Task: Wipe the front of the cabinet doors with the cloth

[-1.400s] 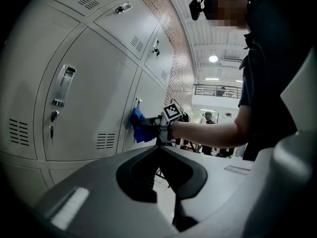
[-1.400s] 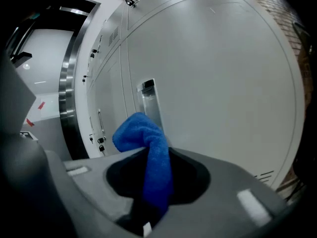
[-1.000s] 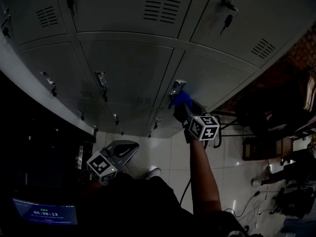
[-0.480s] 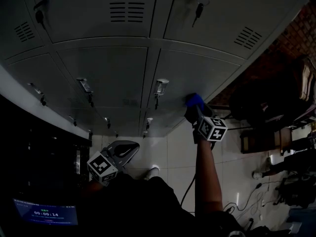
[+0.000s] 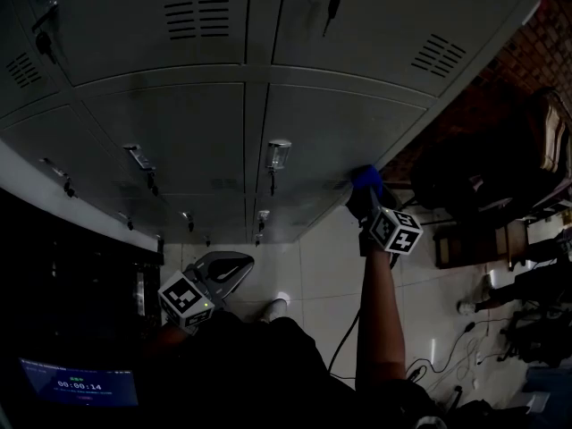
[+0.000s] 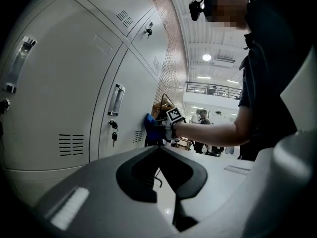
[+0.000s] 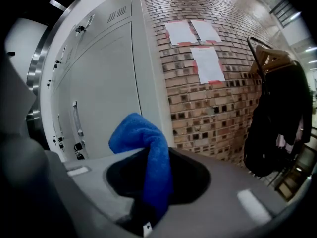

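The R gripper [image 5: 364, 197] had its jaws clamped on the blue cloth [image 5: 365, 178]. The cloth touched the front of a cabinet door [image 5: 331, 123], near the door's edge next to the brick wall [image 7: 213, 98]. The L gripper [image 5: 231, 266] was held low, well apart from the doors, jaws together w/ nothing between them.

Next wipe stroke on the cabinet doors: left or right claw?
Right. The right claw is shut on the blue cloth, up at the cabinet door. The left claw is shut on nothing, held low and away from it.
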Demonstrator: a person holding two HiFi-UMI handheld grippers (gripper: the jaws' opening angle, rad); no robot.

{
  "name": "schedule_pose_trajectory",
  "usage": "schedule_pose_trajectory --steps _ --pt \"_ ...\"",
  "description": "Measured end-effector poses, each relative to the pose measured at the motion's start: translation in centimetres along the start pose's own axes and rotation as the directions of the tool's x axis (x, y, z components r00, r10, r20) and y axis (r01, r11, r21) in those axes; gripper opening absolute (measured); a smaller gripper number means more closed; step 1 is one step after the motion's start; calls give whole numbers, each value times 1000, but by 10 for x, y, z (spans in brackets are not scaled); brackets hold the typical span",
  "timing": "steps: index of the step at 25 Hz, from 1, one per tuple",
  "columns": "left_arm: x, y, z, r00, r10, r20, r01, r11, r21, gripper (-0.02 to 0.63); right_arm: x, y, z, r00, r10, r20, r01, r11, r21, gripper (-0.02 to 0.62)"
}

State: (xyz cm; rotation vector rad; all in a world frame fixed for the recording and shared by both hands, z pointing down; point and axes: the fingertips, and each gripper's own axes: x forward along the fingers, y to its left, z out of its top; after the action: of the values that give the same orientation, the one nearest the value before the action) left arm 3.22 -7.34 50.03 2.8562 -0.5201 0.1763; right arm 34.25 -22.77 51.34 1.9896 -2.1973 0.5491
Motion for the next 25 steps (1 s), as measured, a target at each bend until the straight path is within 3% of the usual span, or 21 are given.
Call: schedule_pose_trajectory --steps 10,16,25 --pt "-9 0 1 1000 -5 -1 5 1000 6 2 -19 41 0 997 52 54 -54 998 37 83" --pt "-23 -1 -3 1000 -6 1 6 1000 7 2 -21 123 -5 976 210 65 -212 977 25 83" --pt "-55 10 -6 999 49 10 -49 999 -2 2 1 241 -30 914 405 -7 -405 914 -34 83"
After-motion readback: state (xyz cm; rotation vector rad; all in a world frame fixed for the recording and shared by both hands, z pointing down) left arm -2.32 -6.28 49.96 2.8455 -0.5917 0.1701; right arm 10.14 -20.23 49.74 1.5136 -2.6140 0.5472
